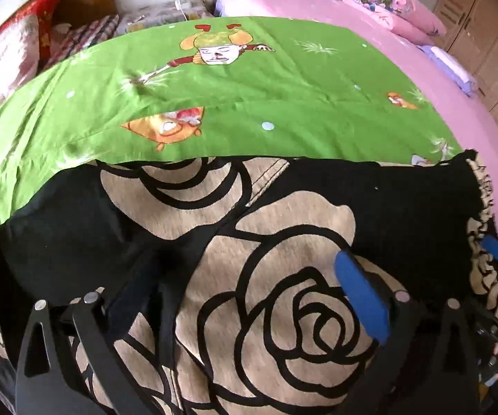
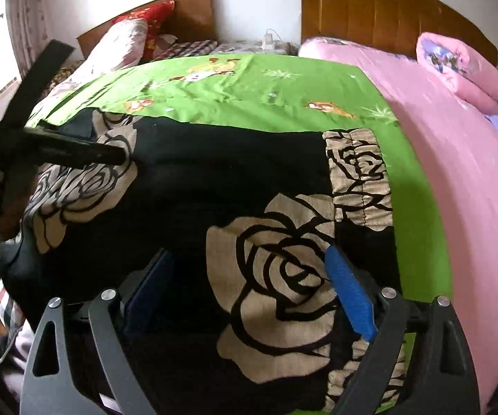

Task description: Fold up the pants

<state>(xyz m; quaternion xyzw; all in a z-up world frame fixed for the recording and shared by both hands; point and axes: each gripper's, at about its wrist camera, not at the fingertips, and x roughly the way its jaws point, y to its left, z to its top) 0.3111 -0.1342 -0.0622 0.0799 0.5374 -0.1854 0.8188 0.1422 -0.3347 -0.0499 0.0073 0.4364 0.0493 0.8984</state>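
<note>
Pants (image 1: pixel 249 259) over green sheet (image 1: pixel 214 103), legs cropped, left tool (image 1: pixel 249 297) and right tool (image 2: pixel 249 294) spread open.

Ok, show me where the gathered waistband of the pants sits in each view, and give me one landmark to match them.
Left wrist: the waistband runs down the far right edge, at the right end of the pants.
Right wrist: the waistband sits right of centre, on the green sheet.
Shared landmark: the folded pink quilt, upper right in both views.
</note>
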